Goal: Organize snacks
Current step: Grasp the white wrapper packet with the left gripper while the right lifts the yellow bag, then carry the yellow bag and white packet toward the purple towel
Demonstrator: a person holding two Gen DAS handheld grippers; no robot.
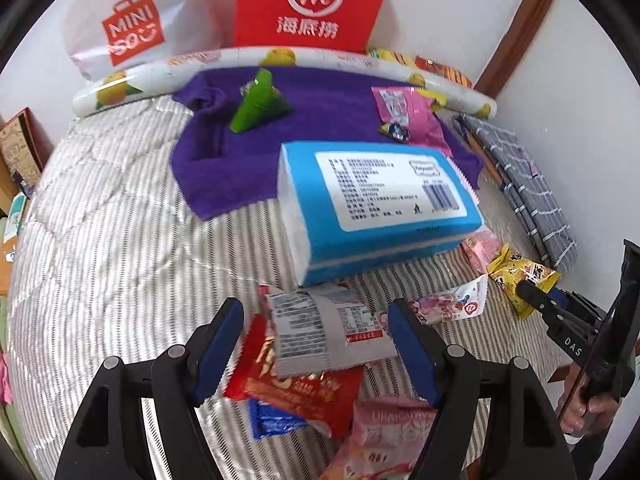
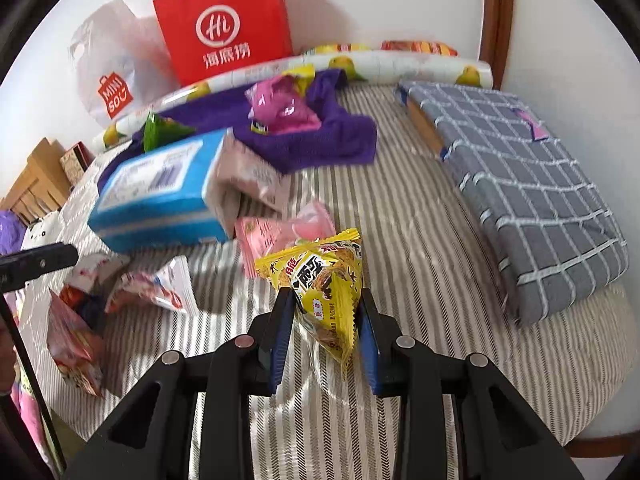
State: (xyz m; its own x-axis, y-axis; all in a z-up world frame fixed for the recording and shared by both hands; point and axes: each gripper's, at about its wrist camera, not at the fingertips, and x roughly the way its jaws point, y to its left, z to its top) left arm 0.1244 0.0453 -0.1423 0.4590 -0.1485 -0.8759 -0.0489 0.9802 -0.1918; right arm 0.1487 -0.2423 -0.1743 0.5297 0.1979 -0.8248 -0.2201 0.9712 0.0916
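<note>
Bedding with grey stripes (image 2: 420,240) is soft, so snacks can slide. The big blue tissue pack (image 1: 376,204) leans on packets and may tip. The left gripper (image 1: 316,340) hangs released over a grey-white packet (image 1: 320,324). The right gripper (image 2: 324,316) is clenched on a crinkly yellow snack bag (image 2: 320,280), which could slip out.

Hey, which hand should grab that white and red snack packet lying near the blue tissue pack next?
Left. The left gripper hangs open directly over the white and red packet, a finger on either side. The right gripper is already shut on the yellow snack packet, so it looks occupied.
</note>
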